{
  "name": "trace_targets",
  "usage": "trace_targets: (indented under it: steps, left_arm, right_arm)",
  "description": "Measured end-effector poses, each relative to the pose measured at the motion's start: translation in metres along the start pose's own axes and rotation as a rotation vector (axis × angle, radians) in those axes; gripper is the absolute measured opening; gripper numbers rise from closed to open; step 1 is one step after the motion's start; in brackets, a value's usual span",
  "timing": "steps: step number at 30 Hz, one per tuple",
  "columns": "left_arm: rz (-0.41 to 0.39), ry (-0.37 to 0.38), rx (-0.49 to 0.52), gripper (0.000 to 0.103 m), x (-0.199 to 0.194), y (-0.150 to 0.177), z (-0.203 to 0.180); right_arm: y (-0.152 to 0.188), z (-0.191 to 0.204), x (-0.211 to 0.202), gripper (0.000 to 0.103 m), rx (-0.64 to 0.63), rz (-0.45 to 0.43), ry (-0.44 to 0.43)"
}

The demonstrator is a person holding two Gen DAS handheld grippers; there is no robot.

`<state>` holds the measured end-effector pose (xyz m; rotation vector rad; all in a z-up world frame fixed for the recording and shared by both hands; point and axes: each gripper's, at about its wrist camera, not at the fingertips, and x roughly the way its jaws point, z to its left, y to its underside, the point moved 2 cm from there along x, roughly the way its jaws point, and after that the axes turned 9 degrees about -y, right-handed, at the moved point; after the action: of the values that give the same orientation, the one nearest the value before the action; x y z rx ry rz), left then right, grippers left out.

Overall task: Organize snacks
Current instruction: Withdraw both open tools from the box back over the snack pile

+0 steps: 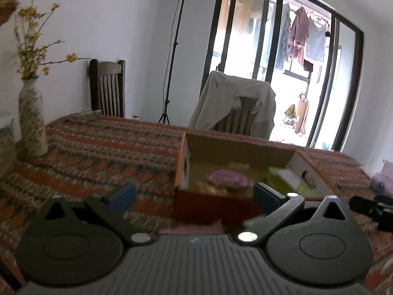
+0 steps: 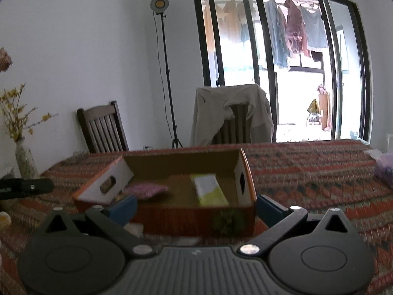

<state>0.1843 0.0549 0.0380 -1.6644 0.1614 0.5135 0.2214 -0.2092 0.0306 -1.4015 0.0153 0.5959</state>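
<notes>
Left gripper (image 1: 194, 194): spread wide, empty.
Right gripper (image 2: 196, 205): spread wide, empty.
Box (image 2: 196, 217): twelve o'clock, open for collecting snacks.
Pink packet (image 2: 146, 189): inside, ten o'clock.

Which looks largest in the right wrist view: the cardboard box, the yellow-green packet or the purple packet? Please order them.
1. cardboard box
2. yellow-green packet
3. purple packet, though part of it may be hidden behind the box flap, so ranks 2 and 3 are unsure.

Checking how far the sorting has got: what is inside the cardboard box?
In the cardboard box lie a purple packet and a yellow-green packet. Something yellowish sits under the purple one, too blurred to identify. The near wall hides the floor closest to it.
</notes>
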Motion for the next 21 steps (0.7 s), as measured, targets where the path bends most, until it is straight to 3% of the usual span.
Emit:
trace_targets:
  steps: [11,21]
  left_arm:
    - [0.057,-0.038,0.013,0.103,-0.019,0.066,0.03]
    - [0.012,-0.071,-0.008,0.103,-0.016,0.078,0.04]
  right_arm:
    - [0.058,0.001,-0.044,0.103,0.035,0.045,0.0]
    - [0.078,0.003,-0.058,0.103,0.045,0.081,0.028]
